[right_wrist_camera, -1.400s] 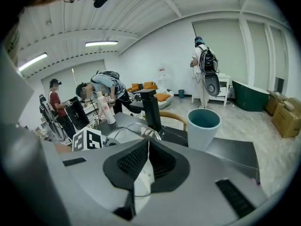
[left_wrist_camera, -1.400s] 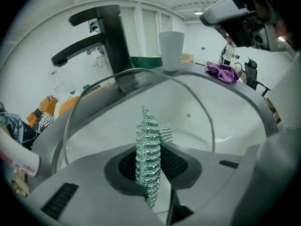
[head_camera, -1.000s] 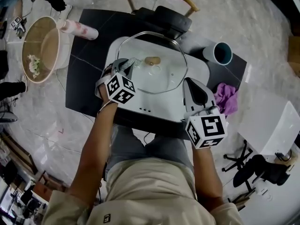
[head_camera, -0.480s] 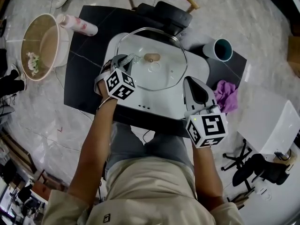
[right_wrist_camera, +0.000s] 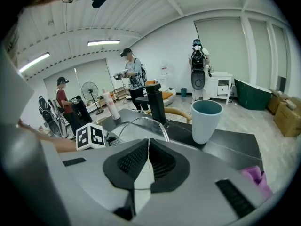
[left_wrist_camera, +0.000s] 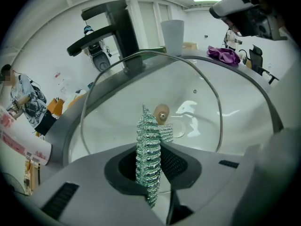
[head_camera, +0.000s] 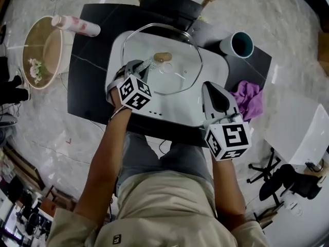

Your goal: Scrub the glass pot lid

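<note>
Faucet (head_camera: 177,5) stands behind glass lid (head_camera: 172,78), cup (head_camera: 237,44) and cloth (head_camera: 248,98) beside.

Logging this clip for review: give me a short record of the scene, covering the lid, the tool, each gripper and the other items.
Lid: glass lid lies in the white sink.
Left gripper: shut on a metal scrubber, beside the lid's knob; contact with the glass unclear.
Right gripper: shut, empty, over the sink's near right part.
Nearby: cup and purple cloth on the black counter, right of the sink.
</note>
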{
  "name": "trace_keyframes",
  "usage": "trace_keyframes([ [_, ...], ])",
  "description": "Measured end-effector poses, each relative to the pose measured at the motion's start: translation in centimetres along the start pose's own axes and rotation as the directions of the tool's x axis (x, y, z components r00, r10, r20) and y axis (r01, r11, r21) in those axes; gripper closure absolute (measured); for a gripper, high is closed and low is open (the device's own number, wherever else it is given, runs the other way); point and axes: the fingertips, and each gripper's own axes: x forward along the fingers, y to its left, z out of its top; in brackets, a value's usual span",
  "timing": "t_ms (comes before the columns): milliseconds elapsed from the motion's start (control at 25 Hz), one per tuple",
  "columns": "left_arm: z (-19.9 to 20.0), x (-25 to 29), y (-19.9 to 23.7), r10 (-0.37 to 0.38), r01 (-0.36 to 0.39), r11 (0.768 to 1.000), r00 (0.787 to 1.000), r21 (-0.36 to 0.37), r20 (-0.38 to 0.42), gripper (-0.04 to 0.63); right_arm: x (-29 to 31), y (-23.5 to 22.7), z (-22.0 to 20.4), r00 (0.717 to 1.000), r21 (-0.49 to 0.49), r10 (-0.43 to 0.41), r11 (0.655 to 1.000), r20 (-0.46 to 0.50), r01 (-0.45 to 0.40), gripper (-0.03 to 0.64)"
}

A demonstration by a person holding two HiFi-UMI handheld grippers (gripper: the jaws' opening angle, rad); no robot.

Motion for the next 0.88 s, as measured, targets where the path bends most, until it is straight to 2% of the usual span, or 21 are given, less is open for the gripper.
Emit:
trace_keyframes([
  [320,3.2,1.6,-7.7,-0.141,0.14,0.986,0.99,0.093,0.003,0.509,-1.5,-1.3,-1.4,1.0,0.026,-0.025,0.999,0.01,0.025,0.592],
  [560,5.5,2.6,-12.9,-0.236,0.234,0.949,0.972,0.211,-0.017,0.509,-3.3,-1.7,-2.0,0.998,0.044,-0.057,0.997,0.029,0.056,0.592],
  [720,5.7,1.6,-13.0,-0.268,0.268,0.928,0.963,0.26,-0.034,0.509,-4.9,-0.8,-1.2,0.996,0.048,-0.068,0.997,0.058,0.065,0.592],
  [880,6.0,-1.5,-11.6,-0.246,0.24,0.918,0.969,0.316,-0.02,0.509,-6.7,0.1,0.0,0.992,0.051,-0.082,0.996,0.096,0.077,0.592],
])
